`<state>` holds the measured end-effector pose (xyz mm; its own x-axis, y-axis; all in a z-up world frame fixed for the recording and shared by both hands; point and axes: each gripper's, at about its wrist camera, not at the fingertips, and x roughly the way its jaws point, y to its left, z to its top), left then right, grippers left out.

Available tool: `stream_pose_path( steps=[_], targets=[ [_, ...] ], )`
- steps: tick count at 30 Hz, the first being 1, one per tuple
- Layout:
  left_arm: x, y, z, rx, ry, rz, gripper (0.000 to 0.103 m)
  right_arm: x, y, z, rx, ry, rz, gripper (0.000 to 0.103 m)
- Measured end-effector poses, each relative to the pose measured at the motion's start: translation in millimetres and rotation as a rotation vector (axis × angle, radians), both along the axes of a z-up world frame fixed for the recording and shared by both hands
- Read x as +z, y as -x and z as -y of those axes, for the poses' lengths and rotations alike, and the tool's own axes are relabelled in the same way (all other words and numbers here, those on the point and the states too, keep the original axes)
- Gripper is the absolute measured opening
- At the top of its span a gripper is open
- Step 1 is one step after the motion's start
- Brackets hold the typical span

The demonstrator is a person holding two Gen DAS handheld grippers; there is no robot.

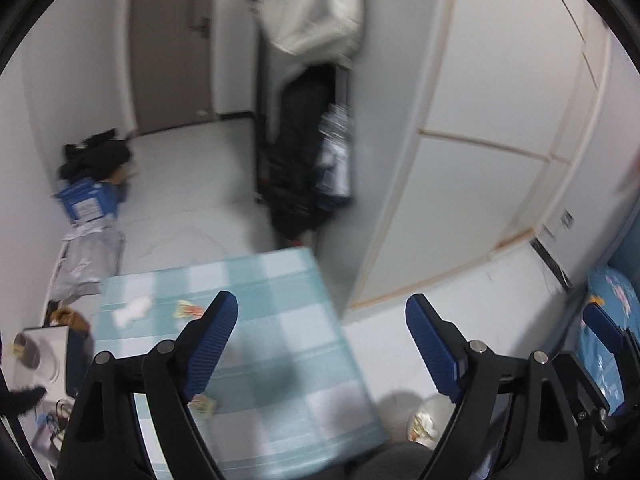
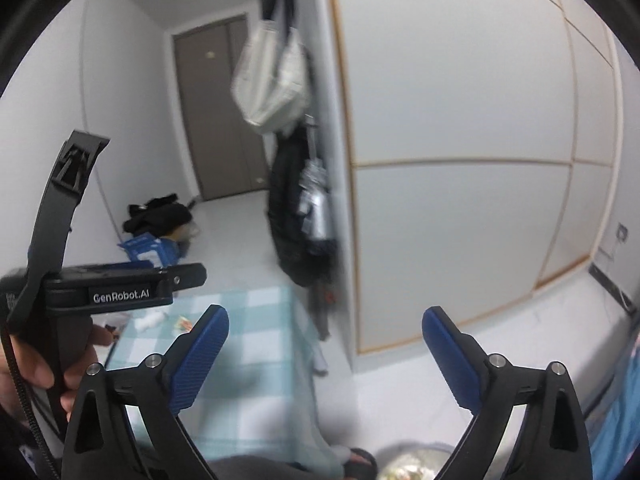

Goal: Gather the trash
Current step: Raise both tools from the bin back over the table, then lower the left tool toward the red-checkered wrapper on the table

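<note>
1. Checked blue-and-white cloth covers our table (image 1: 280, 360); a crumpled white tissue (image 1: 132, 310) and two wrappers (image 1: 188, 310) lie on it.
2. Our floor bin (image 1: 426, 424) holds crumpled trash.
3. Our left gripper (image 1: 320, 344) and right gripper (image 2: 326, 356) gape empty.

White walls and pale floor (image 1: 192, 184) meet a brown door (image 2: 216, 120) (closed), beside cream wardrobe panels (image 2: 460, 120).

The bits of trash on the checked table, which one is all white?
The crumpled white tissue near the table's far left side. The wrapper beside it and the other wrapper, closer to the left gripper, are colourful.
</note>
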<state>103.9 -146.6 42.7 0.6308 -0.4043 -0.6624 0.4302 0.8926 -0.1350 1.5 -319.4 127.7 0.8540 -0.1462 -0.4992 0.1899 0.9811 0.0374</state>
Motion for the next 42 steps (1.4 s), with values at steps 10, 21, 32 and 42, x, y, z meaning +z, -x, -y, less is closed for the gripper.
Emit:
stream_pose_path(
  steps=[10,21,32,42],
  targets=[
    [3,-3,-78,0.234,0.072,0.142,0.101,5,-38,-91,0.145,0.093,0.010,0.103],
    [-35,-22,-131,0.382,0.064,0.175,0.102,-28,-90,-159,0.260,0.153,-0.070,0.103],
    [-114,-68,-170,0.440,0.064,-0.032,0.102,-86,-159,-197,0.355,0.212,-0.167,0.103],
    [-165,-84,-147,0.219,0.047,-0.276,0.102,-126,-221,-185,0.497,0.169,-0.198,0.103]
  ],
)
